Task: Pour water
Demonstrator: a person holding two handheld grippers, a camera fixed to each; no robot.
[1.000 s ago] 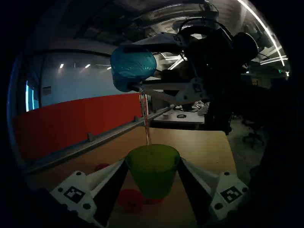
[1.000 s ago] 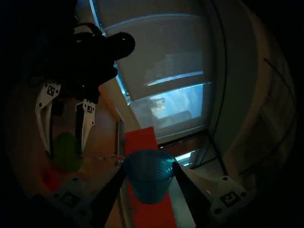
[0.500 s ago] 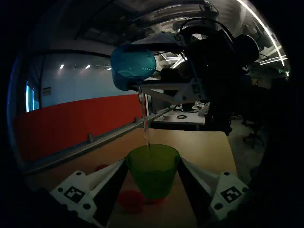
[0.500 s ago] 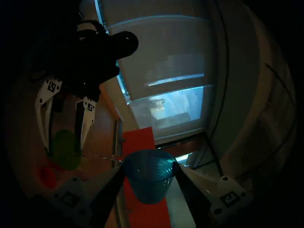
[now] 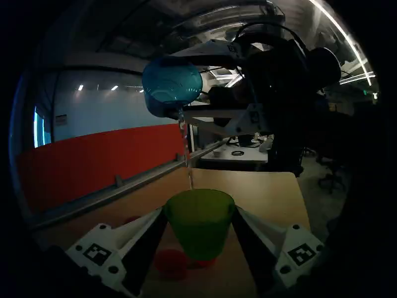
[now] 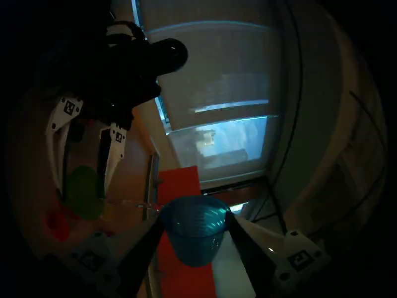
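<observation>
In the left gripper view, at lower centre, the left gripper held an upright green cup between both fingers, above a wooden table; at upper centre the right gripper clamped a tilted blue cup between its fingers; a thin stream of water fell from its rim toward the green cup's mouth; a red disc lay on the table beside the green cup's base.

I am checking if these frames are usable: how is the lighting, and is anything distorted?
Left gripper view: dim overall, though the green cup and the thin water stream read clearly; ceiling light strips bend with the fisheye. Right gripper view: darker, the window is brightest, the blue cup is sharp.
</observation>
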